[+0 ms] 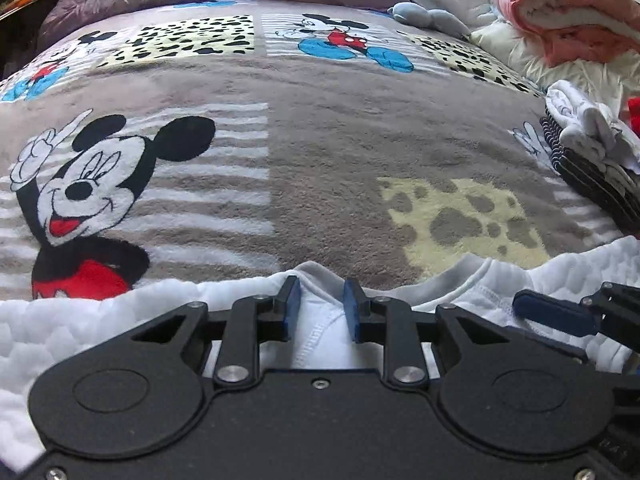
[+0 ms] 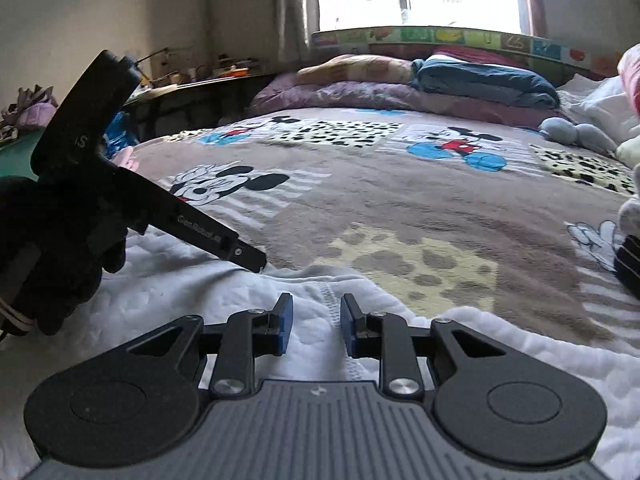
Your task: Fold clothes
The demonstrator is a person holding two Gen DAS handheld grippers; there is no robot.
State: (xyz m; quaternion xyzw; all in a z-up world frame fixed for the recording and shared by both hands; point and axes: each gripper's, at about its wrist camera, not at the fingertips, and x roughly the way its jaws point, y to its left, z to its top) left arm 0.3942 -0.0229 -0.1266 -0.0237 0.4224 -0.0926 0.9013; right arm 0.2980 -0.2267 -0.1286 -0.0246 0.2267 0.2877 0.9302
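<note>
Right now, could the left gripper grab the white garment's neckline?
Probably yes. The left gripper is open with the white garment directly under it, and a seamed fold sits between its fingers; nothing lies in the way. The right gripper, beside it, is open too.

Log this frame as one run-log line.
stage: pre-grasp | left gripper: open, astride white garment edge | right gripper: open, over same garment | surface: cartoon blanket | fold: not started
</note>
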